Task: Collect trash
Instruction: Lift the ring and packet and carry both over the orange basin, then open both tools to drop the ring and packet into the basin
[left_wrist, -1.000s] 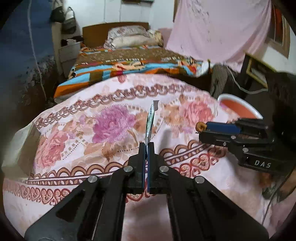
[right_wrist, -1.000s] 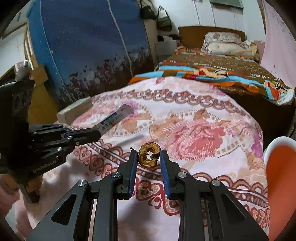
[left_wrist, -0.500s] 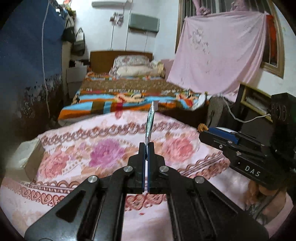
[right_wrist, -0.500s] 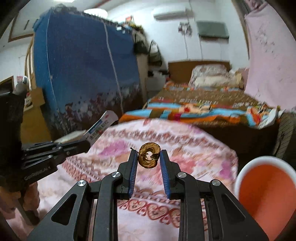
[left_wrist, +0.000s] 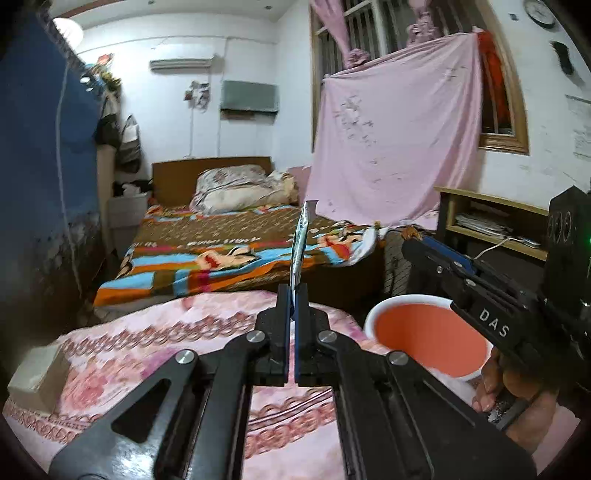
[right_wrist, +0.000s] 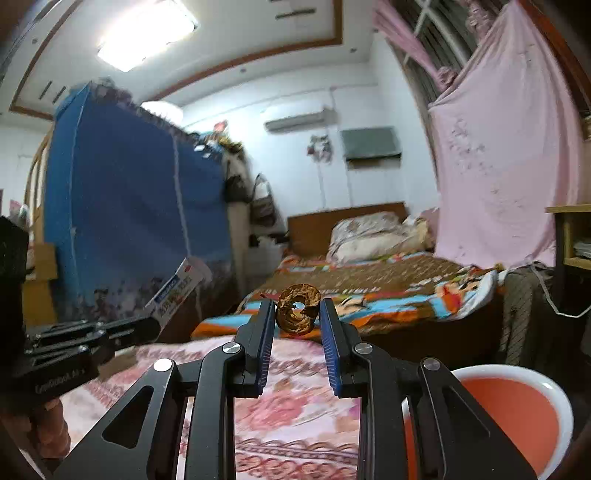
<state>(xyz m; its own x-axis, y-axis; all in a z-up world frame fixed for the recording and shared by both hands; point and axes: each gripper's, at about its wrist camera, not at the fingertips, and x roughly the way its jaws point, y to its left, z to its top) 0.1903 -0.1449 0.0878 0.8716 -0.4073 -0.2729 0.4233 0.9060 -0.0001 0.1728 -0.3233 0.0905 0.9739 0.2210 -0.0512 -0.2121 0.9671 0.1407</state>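
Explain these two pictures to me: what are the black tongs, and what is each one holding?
No robot here: a person holds a two-finger gripper in each hand, and each gripper carries a camera looking along its fingers. One picture is from the left gripper, shut on a flat wrapper standing on edge. The other is from the right gripper, shut on a brown dried ring. Each view also shows the other gripper at its side. Both are raised above a table under a pink floral cloth. A box lies at the cloth's left edge; an orange bin stands to the right.
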